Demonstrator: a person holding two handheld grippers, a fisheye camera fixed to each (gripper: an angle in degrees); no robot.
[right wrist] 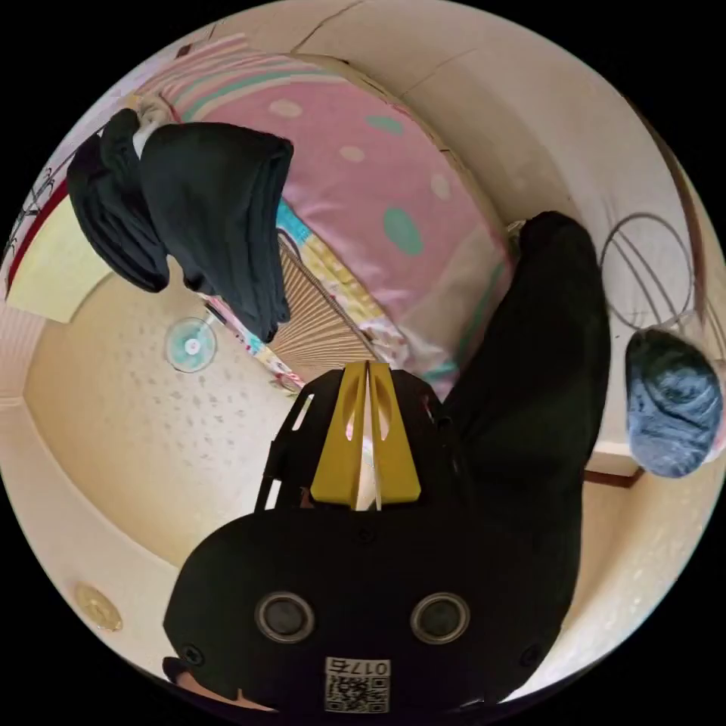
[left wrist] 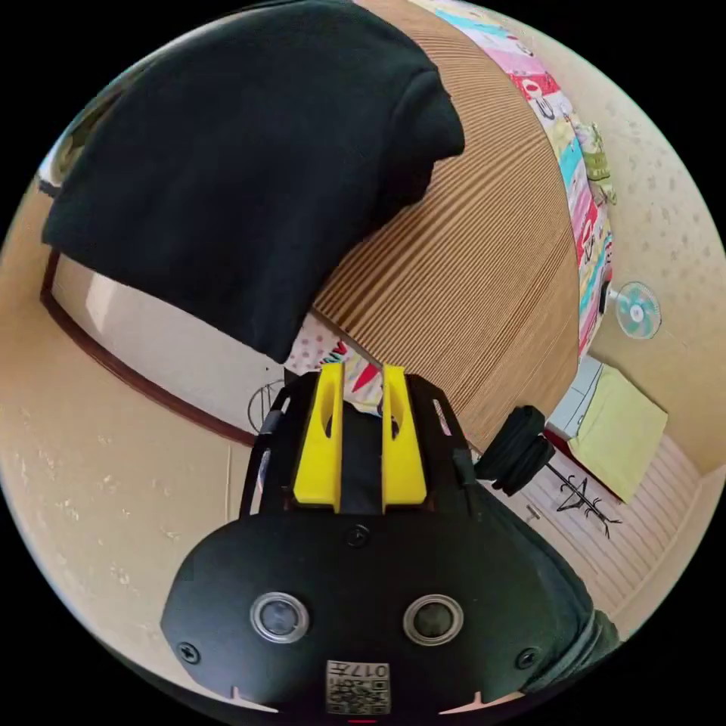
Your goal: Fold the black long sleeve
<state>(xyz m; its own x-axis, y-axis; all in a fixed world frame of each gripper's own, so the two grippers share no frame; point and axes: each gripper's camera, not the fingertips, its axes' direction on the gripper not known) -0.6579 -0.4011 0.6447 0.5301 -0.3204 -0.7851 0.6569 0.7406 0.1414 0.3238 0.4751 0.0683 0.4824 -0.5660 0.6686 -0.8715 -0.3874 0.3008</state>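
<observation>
**1. Gripper state**
- Left gripper (left wrist: 361, 378): the yellow jaws stand parallel with a narrow gap. The gap reads dark, and it cannot be told whether cloth is pinched there or only the housing shows.
- Right gripper (right wrist: 367, 370): the jaws are clenched almost tip to tip. A thin light slit shows between them and no cloth is seen in it.

**2. Position of the work**
- Beside the right gripper's jaws, on the outer side, runs a long dark cloth mass (right wrist: 544, 363). It cannot be told whether this is garment or the person's clothing.
- Beyond the left fingertips, well apart from them, the black long sleeve (left wrist: 242, 166) lies as a compact bundle with doubled edges on a ribbed wooden mat (left wrist: 484, 265).
- In the right gripper view it shows again beyond the fingertips, with stacked layers visible at its edge.

**3. Step in hand (judgement)**
- The garment appears already folded down, and both grippers are held away from it.
- Any next move calls for bringing the tips back to a free edge, or for squaring the bundle.

**4. Edges and clearance**
- Bare mat lies between the left fingertips and the bundle, which gives open approach room.
- A patterned quilt (left wrist: 582, 197) borders the mat's far side.
- A small fan (left wrist: 637, 310) stands beyond that.
</observation>
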